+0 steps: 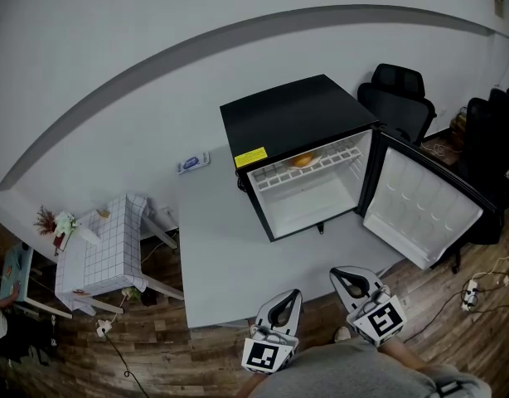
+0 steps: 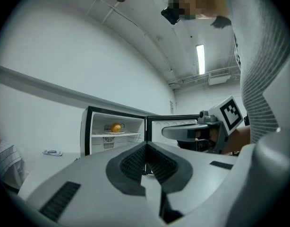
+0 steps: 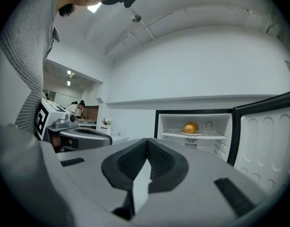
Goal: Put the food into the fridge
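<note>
Both my grippers are clamped tight with nothing in them. The left gripper (image 1: 289, 298) and the right gripper (image 1: 341, 277) sit at the bottom middle of the head view, right at the near edge of the grey table (image 1: 213, 255). The orange food (image 1: 302, 161) is already inside the fridge (image 1: 288, 118), on a plate (image 3: 191, 133) on the top shelf, near the middle of the frame. I see no other food on the table, so I think the job is about done, apart from maybe shutting the door.

What could go wrong? The fridge door (image 1: 420, 206) hangs wide open to the right and sticks out past the table edge. If I swing my right gripper out that way, I may bump it. If I push it shut too hard, the small fridge may slide on the table, or the plate may shake.

I see nothing lying on the table between my grippers and the fridge, so there is lots of room straight ahead. A small blue and white thing (image 1: 193, 163) lies left of the fridge, well apart from my grippers. On the right, black chairs (image 1: 395, 98) and cords (image 1: 470, 290) on the floor crowd the door side.
</note>
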The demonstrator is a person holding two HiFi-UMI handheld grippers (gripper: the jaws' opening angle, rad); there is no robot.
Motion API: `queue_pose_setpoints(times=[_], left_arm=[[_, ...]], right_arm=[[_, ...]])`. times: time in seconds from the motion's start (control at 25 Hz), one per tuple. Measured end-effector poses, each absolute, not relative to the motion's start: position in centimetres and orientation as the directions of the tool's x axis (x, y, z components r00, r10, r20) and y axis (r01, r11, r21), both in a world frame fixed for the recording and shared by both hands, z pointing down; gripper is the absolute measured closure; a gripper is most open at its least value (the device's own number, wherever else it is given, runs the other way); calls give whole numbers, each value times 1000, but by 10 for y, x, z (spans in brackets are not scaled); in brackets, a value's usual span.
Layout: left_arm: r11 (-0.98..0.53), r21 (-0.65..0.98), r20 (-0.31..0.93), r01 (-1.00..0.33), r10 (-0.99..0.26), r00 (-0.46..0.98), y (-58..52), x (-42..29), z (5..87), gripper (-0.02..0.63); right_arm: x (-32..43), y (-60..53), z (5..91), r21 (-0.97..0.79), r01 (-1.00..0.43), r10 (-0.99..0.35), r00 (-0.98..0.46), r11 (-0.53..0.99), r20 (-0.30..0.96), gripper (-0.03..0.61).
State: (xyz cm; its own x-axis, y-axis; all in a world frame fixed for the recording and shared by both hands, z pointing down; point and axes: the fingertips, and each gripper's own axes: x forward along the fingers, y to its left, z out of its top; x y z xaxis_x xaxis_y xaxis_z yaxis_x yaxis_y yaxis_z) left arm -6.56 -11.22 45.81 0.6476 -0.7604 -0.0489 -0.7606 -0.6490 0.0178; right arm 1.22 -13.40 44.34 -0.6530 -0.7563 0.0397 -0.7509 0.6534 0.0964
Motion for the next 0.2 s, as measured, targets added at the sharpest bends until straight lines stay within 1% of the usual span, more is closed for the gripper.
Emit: queue_pose_setpoints(times=[0.2], left_arm=[[-649, 21, -53, -760, -760, 648, -115, -67, 457, 603]], right_arm=[[11, -136, 442, 98, -752, -758, -651, 652, 41, 566]])
